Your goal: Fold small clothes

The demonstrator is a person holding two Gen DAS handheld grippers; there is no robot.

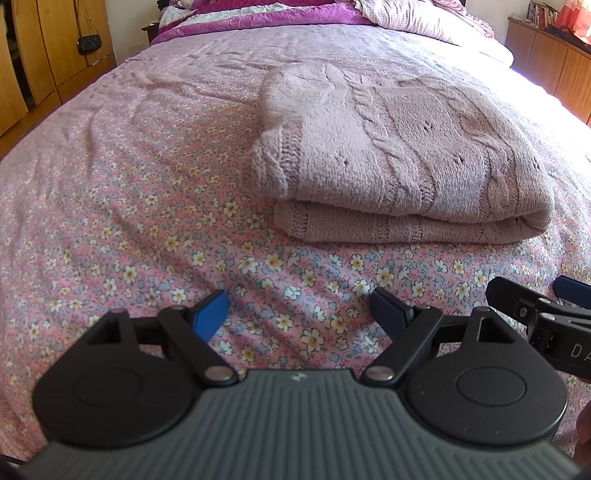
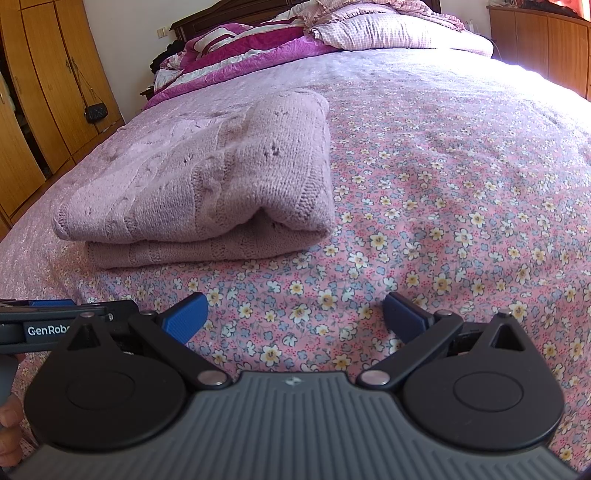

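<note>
A pale pink cable-knit sweater (image 1: 399,155) lies folded in a thick flat stack on the floral bedsheet (image 1: 147,206). In the right wrist view the same sweater (image 2: 207,177) sits left of centre, its folded edge toward me. My left gripper (image 1: 299,314) hovers over the sheet just short of the sweater, blue pads wide apart and nothing between them. My right gripper (image 2: 293,314) stands open too, over bare sheet to the right of the sweater. Each gripper shows at the edge of the other's view: the right gripper (image 1: 539,314) and the left gripper (image 2: 55,325).
Purple quilts and a checked pillow (image 2: 399,33) are piled at the head of the bed. Wooden wardrobes (image 2: 40,85) with a small hanging bag (image 2: 96,110) stand on the left, a wooden cabinet (image 1: 554,59) on the right. A hand (image 2: 9,424) shows at the lower left.
</note>
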